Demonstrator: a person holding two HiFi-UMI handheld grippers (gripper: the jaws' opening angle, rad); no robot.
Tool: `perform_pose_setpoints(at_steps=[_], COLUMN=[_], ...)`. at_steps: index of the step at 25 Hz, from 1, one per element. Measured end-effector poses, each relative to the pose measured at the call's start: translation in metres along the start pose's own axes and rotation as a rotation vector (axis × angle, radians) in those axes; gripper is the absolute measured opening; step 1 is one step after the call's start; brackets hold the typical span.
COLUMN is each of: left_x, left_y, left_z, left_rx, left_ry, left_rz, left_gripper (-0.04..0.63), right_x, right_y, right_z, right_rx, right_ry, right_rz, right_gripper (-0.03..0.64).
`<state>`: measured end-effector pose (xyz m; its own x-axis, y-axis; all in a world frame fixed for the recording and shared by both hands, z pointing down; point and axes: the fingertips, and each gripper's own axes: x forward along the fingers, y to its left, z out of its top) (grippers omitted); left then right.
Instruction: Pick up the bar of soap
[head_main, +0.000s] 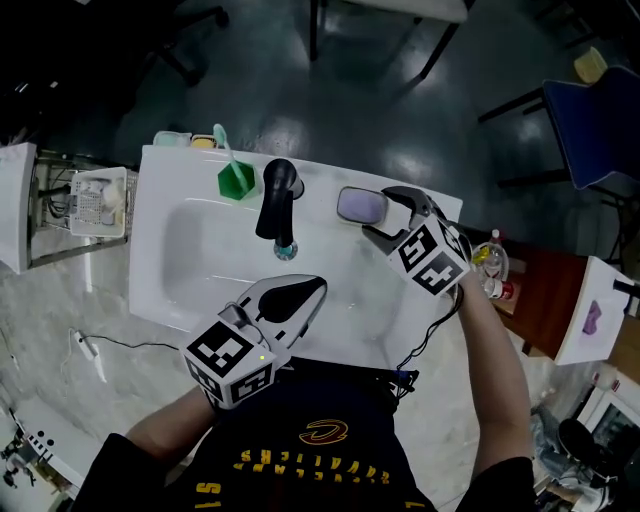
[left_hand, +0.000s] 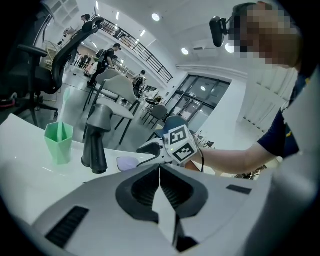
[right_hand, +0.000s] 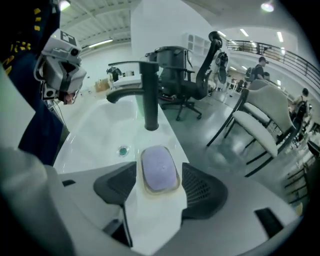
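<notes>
Right claw (head_main: 376, 212) spread wide around the soap (right_hand: 159, 168), pads not touching it; black faucet (head_main: 278, 200) at its nine o'clock, green cup (head_main: 237, 180) beyond. Left claw (head_main: 312, 290) closed, empty.

Oval lavender bar of soap (head_main: 361, 205) lies flat on sink ledge (head_main: 319, 198).

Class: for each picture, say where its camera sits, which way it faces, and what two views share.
Head view: on the head, steeply down at the sink; both forearms show.
Left gripper view: behind its shut fingers, facing the faucet; right forearm shows.
Right gripper view: behind its open fingers, facing the bar of soap; torso shows.
Shared: faucet in all three.
</notes>
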<state>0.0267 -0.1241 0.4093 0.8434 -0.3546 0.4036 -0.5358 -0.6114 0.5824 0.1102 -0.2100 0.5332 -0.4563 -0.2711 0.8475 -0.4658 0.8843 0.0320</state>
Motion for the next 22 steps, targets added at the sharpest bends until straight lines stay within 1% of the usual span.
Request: perform_pose_setpoints(at_steps=[4,12,15,22], left_x=[0.002,0.002,-0.001,-0.003], left_y=[-0.002,0.007,0.009,0.010], left_z=[0.001,-0.002,-0.002,-0.004], left_rx=[-0.011,-0.024,-0.028,-0.037], left_ry=[0.003,0.003,0.002,0.002], left_rz=[-0.009,-0.009,-0.002,-0.003], left_gripper=[0.012,0.013,0.012,0.012], right_x=[0.016,0.038,0.041,0.045], right_y=[0.004,0.004,0.002,-0.004], right_z=[0.002,0.003,0.003,0.008], right_rx=[-0.077,-0.154,-0.146,-0.144], right_ry=[0.078,0.171,0.181,0.181], right_rz=[0.050,0.089,0.098,0.082], right_gripper=[0.287,0.287,0.288,0.287])
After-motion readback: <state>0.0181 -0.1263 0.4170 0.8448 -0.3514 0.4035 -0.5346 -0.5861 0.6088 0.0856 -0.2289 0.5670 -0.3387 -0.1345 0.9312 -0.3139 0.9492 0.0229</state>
